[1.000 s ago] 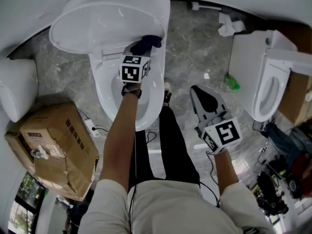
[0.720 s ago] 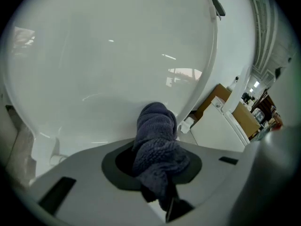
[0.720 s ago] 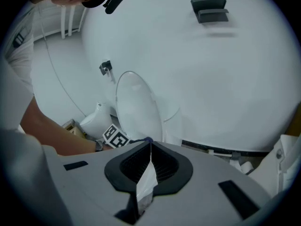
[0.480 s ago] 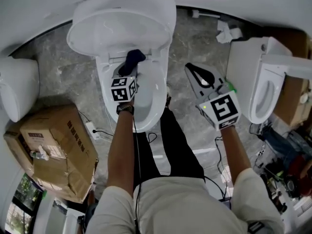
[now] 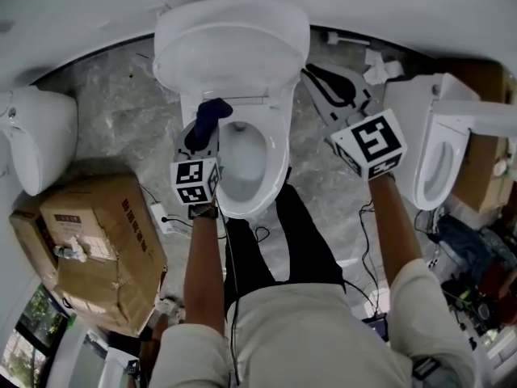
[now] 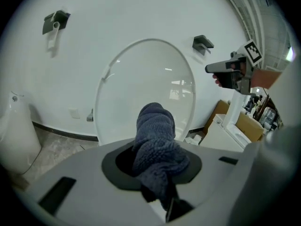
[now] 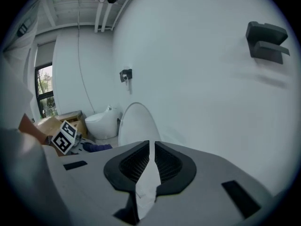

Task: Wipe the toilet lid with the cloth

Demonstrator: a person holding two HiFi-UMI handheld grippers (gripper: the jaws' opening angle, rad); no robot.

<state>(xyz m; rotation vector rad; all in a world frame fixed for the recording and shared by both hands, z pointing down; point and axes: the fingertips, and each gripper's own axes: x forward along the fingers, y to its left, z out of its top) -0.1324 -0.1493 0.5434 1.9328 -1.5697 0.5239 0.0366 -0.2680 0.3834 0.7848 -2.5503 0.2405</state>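
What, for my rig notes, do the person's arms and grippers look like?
The left gripper and right gripper are grey plastic with black ridged fingers, each with a white cube bearing black square markers. Short beige sleeves; dark band on left wrist.

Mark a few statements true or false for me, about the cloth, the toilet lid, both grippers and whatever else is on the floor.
1. The left gripper is shut on a dark blue cloth. True.
2. The toilet lid is closed over the bowl. False: the lid stands raised and the bowl is open.
3. The right gripper holds a second cloth. False: its jaws are together with nothing between them.
4. A cardboard box sits on the floor, left of the toilet in the head view. True.
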